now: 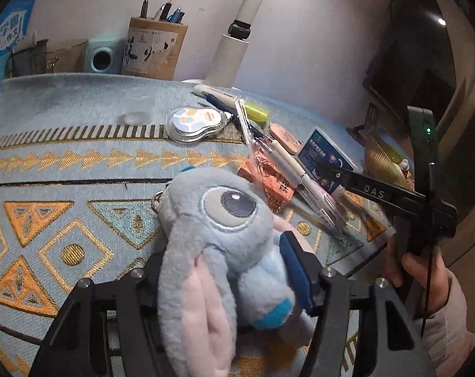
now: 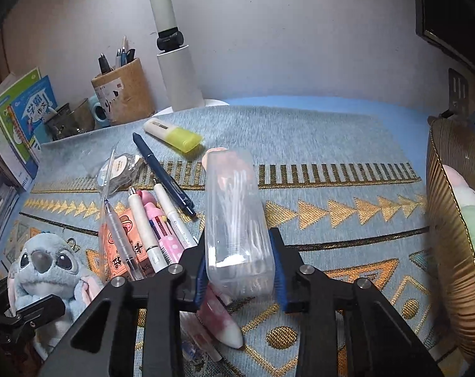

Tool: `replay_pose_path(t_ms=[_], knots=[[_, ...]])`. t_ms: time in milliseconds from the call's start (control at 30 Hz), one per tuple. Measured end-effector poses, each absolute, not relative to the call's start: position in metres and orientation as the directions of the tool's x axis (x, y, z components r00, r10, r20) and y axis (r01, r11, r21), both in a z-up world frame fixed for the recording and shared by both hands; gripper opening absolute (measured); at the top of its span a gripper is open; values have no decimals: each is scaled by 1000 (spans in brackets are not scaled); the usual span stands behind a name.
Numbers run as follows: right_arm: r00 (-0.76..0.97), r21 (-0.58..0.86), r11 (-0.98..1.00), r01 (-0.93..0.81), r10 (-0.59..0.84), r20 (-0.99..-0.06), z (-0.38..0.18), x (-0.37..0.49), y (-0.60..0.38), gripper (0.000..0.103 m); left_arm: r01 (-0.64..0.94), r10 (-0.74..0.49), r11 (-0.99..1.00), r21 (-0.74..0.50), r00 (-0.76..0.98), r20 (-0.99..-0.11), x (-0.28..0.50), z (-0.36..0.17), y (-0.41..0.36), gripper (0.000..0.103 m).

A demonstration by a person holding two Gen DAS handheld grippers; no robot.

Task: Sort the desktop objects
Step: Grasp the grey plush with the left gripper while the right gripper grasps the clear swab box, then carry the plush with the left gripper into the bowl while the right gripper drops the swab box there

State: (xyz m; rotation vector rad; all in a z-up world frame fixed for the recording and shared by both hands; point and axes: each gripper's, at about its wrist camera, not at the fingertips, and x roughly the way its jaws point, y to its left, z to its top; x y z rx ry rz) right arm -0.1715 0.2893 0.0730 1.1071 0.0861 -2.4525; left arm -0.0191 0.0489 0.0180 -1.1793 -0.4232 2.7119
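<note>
Left jaws: the plush toy (image 1: 218, 245) covers the left pad entirely, and its pink ear runs off the bottom edge. Right jaws: the clear swab box (image 2: 237, 220) is motion-blurred at its far end, hiding a pink eraser (image 2: 213, 154) behind; pens (image 2: 206, 323) beneath vanish under the linkage.

Both cameras sit low over the patterned surface (image 1: 80, 163), each looking forward along its own hand-held gripper toward the back wall. The left wrist view looks from left of the cork pen holder (image 1: 154, 48), very close. The right wrist view looks from right of that pen holder (image 2: 124, 92), also close. Both share the pen holder, the white lamp post (image 1: 237, 40) (image 2: 177, 72) beside it and the yellow highlighter (image 1: 257, 110) (image 2: 174, 135) in front.
</note>
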Motion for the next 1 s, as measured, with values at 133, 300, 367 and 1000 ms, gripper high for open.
replay_pose_path(t_ms=[133,300,367,1000], knots=[[-608,171,-889,424,-420,-674,89,-158,301,29,-48,261,-945,-325,-709,-655,-12,24,46,55],[-645,188,-883,431,-447,-619,112,-129,317,29,-75,288,-932,-354,-748,-599,-4,32,41,55],[-647,193,-879,436,-455,-612,118,-116,325,29,-81,286,-934,-349,-755,-590,-2,35,43,55],[-711,232,-927,296,-376,-594,127,-60,439,30,-133,162,-987,-93,-781,-603,-4,80,159,50]])
